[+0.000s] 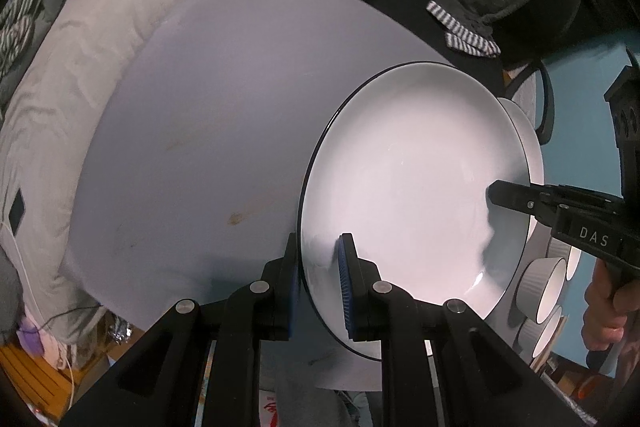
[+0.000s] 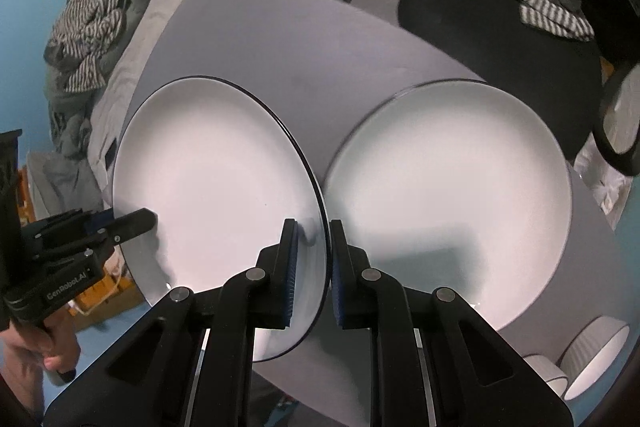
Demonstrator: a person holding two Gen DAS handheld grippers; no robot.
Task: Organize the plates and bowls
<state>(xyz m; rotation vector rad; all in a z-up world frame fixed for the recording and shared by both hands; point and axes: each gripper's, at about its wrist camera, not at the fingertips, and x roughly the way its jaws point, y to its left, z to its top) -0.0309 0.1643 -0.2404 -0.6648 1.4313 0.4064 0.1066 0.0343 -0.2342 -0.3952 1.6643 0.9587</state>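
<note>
1. My left gripper [image 1: 320, 267] is clamped on the near rim of a white plate [image 1: 416, 195] with a thin dark edge; one blue pad sits on its upper face, the other finger is under it.
2. My right gripper [image 2: 312, 259] is clamped on the opposite rim of that same plate, so I hold it between both tools, tilted and lifted off the table.
3. From the left camera, the right gripper's black finger [image 1: 516, 197] reaches in over the plate's far edge, with my right hand [image 1: 604, 311] on its handle.
4. From the right camera, the left gripper comes in at the plate's left edge, held by my left hand [image 2: 36, 351].
5. A second white plate [image 2: 452, 203] lies flat on the table just beside the held one, their rims close together in that view.
6. The table [image 1: 192, 131] is a plain grey sheet with a few faint brownish smudges.
7. Ribbed white bowls [image 2: 596, 355] with dark rims sit near the table's right corner.
8. Behind the table is a rumpled pale-grey bed cover [image 1: 76, 75], with striped clothing [image 2: 92, 35] heaped on it.
9. A black chair [image 2: 480, 27] stands past the far side, with dark and striped cloth [image 2: 544, 11] draped on it.
10. The walls show blue.
</note>
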